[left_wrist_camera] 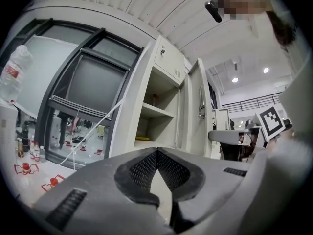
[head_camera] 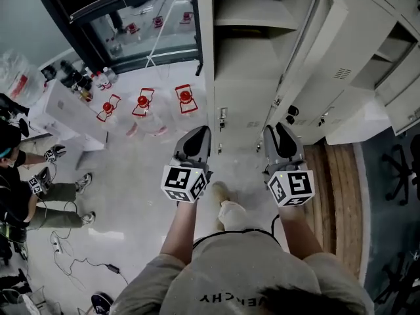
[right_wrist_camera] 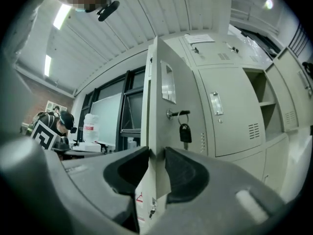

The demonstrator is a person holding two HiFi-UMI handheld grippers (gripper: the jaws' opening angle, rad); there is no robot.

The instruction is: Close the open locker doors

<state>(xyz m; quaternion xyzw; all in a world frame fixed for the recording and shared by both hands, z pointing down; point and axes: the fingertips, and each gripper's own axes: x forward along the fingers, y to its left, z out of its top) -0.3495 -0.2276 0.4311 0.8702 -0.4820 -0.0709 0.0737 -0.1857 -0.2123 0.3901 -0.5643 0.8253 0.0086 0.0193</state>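
A grey locker bank fills the top of the head view. One compartment [head_camera: 246,18] stands open, its shelves bare, and its door [head_camera: 296,71] swings out toward me with a black key [head_camera: 291,113] in the lock. My right gripper [head_camera: 277,130] is at that door's free edge. In the right gripper view the door edge [right_wrist_camera: 152,131] fills the narrow gap of the right gripper [right_wrist_camera: 156,153]; I cannot tell whether the pads press on it. My left gripper [head_camera: 195,133] hangs shut and empty before the open compartment [left_wrist_camera: 156,111], its tips meeting in the left gripper [left_wrist_camera: 157,152] view.
Further lockers to the right [head_camera: 394,51] also stand open, seen too as a locker [right_wrist_camera: 266,102] with shelves. Water jugs with red handles [head_camera: 142,107] sit on the floor at left beside a white table [head_camera: 65,110]. A person [head_camera: 26,189] crouches at far left. An office chair [head_camera: 400,163] stands right.
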